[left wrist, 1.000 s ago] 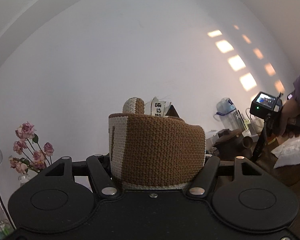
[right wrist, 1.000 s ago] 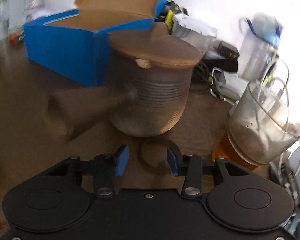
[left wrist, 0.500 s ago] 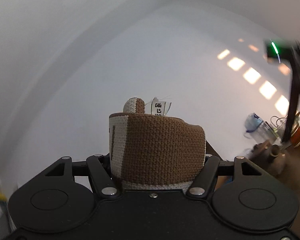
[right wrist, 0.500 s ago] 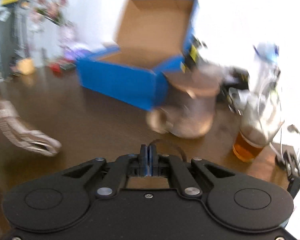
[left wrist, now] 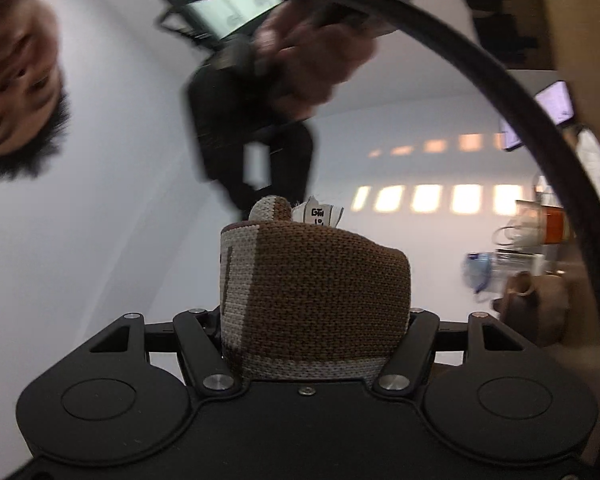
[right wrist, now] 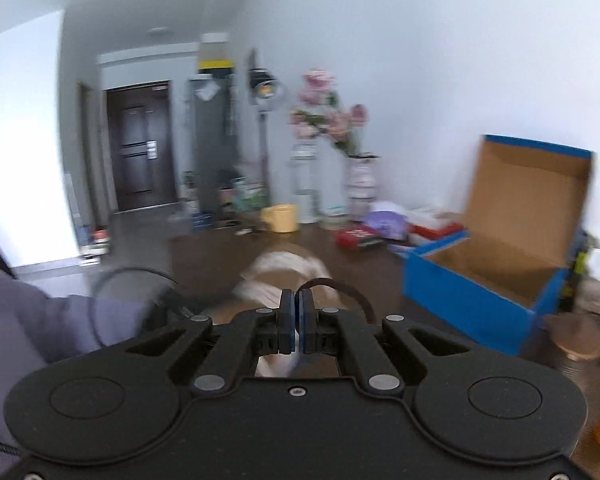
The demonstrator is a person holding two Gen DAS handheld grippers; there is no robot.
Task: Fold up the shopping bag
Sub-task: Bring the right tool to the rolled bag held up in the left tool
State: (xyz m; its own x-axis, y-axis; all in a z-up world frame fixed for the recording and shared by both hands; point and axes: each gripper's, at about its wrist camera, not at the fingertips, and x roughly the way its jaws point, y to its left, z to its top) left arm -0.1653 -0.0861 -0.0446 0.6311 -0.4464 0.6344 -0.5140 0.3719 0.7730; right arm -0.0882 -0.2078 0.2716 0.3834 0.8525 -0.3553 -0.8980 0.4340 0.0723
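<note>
Left gripper (left wrist: 314,320): jaws at a middling width, clamped on the shopping bag (left wrist: 320,292), a thick knitted brown-and-cream bundle with a white label at its top. It is lifted clear of the table, the tool tilted up toward the wall.

Right gripper (right wrist: 298,320): pads pressed flat together. I see nothing between them. A thin dark loop arches just past the tips; I cannot tell whether it is pinched.

My reading: the fold is nearly done. To finish well, I keep the left clamp firm so the layers do not spring apart, and bring the bundle down onto bare table.

Containers: blue cardboard box (right wrist: 496,280) by the right edge, lid up, looks empty. Vase (right wrist: 360,184) near the far edge holds pink flowers (right wrist: 328,116).
</note>
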